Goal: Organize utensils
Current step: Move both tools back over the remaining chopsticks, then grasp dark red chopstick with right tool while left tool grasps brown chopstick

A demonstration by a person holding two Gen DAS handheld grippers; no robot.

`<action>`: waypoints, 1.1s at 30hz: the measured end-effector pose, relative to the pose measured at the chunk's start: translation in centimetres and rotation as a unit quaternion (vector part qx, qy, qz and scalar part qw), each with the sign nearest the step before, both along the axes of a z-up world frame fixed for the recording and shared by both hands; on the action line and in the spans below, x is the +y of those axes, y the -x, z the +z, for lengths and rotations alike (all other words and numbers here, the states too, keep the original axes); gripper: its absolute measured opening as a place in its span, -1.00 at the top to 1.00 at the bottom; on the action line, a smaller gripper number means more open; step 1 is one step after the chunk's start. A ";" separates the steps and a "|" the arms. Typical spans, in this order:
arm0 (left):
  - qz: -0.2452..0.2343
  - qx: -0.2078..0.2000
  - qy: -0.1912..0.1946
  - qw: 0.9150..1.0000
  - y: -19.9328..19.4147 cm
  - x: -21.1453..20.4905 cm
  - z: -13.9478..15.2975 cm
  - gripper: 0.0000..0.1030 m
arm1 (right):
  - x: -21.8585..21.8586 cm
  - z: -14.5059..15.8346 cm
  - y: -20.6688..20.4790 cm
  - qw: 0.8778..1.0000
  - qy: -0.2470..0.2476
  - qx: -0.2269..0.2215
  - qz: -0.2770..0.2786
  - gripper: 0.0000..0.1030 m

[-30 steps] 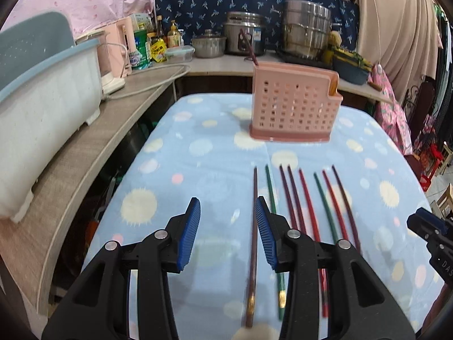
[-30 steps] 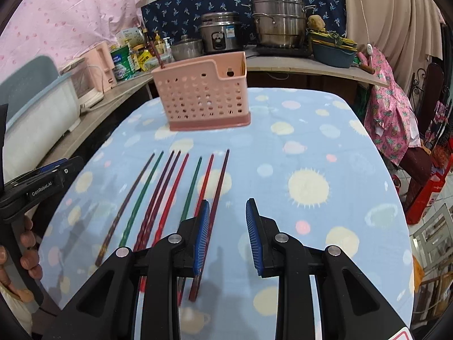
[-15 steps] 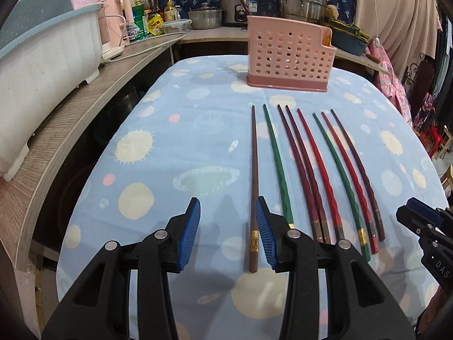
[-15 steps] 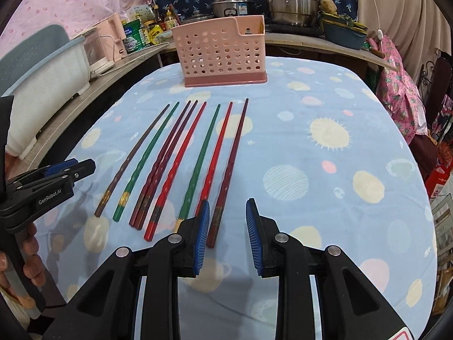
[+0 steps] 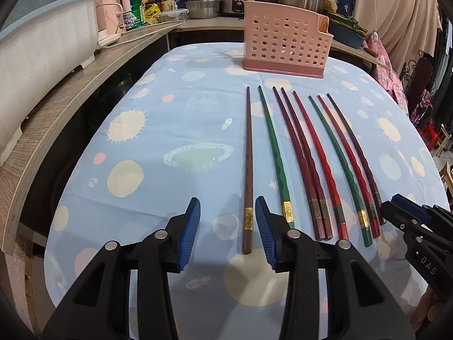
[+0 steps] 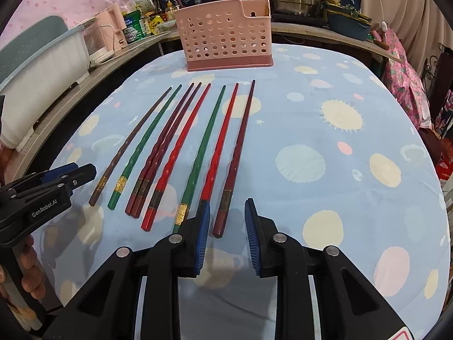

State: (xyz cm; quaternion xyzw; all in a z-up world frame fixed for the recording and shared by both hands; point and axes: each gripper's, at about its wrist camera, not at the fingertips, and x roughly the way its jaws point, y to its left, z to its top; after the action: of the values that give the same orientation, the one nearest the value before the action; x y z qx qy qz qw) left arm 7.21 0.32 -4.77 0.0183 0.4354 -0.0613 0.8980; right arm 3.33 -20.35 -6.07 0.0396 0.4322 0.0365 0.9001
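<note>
Both hand-held grippers have dropped closer: left hand-held gripper (image 5: 228, 226) open astride the brown chopstick (image 5: 247, 167), right hand-held gripper (image 6: 226, 226) narrowing, empty, astride the maroon chopstick (image 6: 236, 155); chopsticks point lengthwise at the pink holder (image 5: 286, 42)

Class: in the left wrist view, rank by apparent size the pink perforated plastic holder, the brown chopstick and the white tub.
1. White tub, nearest, so unsure.
2. Pink perforated plastic holder.
3. Brown chopstick.

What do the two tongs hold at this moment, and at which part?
Nothing is held. The left tongs stand open around the brown chopstick's thick end; the right tongs, jaws just closing, around the dark red chopstick's end.
</note>
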 end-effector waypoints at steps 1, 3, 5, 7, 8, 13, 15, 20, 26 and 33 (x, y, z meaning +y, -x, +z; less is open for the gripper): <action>0.000 0.001 0.000 1.000 0.0 0.0 0.0 0.25 | 0.0 -0.1 0.0 1.000 0.000 0.001 0.000 0.56; -0.001 0.003 0.002 1.000 0.0 -0.1 -0.2 0.23 | 0.1 -0.3 -0.1 1.000 0.000 0.004 0.001 0.58; 0.000 0.005 0.004 1.000 0.0 0.0 -0.3 0.20 | 0.2 -0.5 -0.2 1.000 0.001 0.007 0.003 0.66; 0.000 0.007 0.004 1.000 0.0 0.0 -0.5 0.19 | 0.2 -0.7 -0.1 1.000 0.003 0.007 0.003 0.68; 0.000 0.007 0.004 1.000 0.0 0.0 -0.5 0.19 | 0.1 -0.7 -0.1 1.000 0.004 0.007 0.003 0.71; 0.001 0.013 0.006 1.000 0.0 0.0 -0.9 0.18 | -0.4 -0.7 0.0 1.000 0.004 0.007 -0.004 0.83; 0.000 0.014 0.006 1.000 0.0 0.0 -1.0 0.19 | -0.6 -0.7 0.1 1.000 0.005 0.007 -0.007 0.85; -0.002 0.019 0.006 1.000 -0.1 -0.1 -1.4 0.18 | -1.2 -0.7 0.5 1.000 0.006 0.006 -0.013 0.87; -0.002 0.023 0.009 1.000 -0.2 -0.1 -1.9 0.19 | -1.7 -0.7 0.8 1.000 0.004 0.006 -0.021 0.87; -0.008 0.021 0.007 1.000 -0.4 -0.1 -1.9 0.53 | -1.8 -0.7 0.8 1.000 0.003 0.006 -0.023 0.87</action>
State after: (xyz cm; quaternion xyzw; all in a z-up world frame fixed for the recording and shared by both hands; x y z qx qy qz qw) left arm 7.63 0.20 -6.69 0.0144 0.4537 -0.0722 0.8881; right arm 2.54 -22.20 -6.78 0.0469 0.4369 0.0144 0.8982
